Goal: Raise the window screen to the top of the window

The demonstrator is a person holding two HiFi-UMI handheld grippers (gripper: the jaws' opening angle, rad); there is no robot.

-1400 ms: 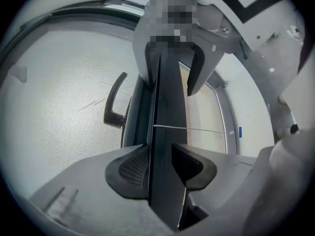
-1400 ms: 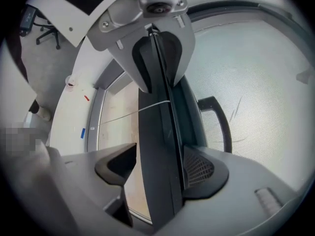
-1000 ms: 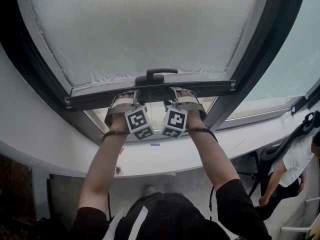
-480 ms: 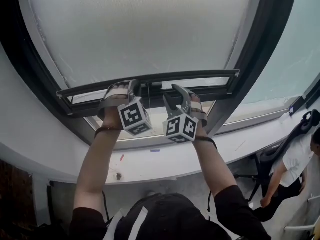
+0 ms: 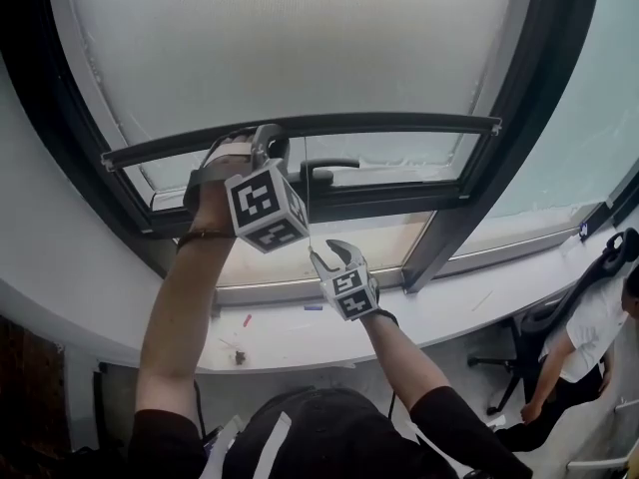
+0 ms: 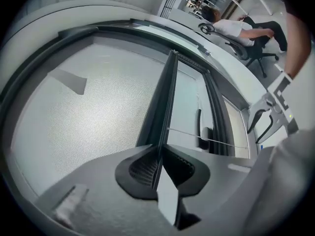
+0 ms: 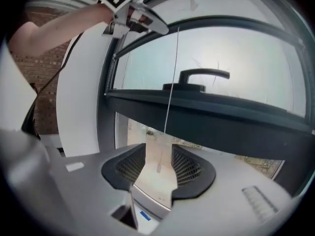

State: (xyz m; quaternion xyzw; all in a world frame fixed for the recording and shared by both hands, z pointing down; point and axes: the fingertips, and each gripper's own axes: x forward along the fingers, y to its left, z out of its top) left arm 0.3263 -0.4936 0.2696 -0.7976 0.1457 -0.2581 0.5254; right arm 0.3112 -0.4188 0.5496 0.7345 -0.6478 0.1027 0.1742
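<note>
The window screen [image 5: 280, 48] is a pale mesh with a dark bottom bar [image 5: 399, 125] across the window. My left gripper [image 5: 268, 140] is shut on that bar [image 6: 165, 102]; its jaws closed onto it within the last second and have eased a touch. In the left gripper view the bar runs straight into the left gripper [image 6: 160, 168]. My right gripper [image 5: 331, 254] is lower, off the bar, and open. Its jaws have just been closing. A thin pull cord [image 7: 170, 92] hangs from the bar, its end between the right gripper's [image 7: 158, 168] pads, which do not press on it.
The black window handle [image 5: 329, 168] sits on the dark sash frame [image 5: 419, 196] below the bar. A white sill [image 5: 449, 312] runs under the window. A person in a white shirt [image 5: 589, 327] sits on an office chair at the lower right.
The screen's bottom bar has risen with my left gripper shut on it. My right gripper has left the bar, dropped below the handle and rolled over.
</note>
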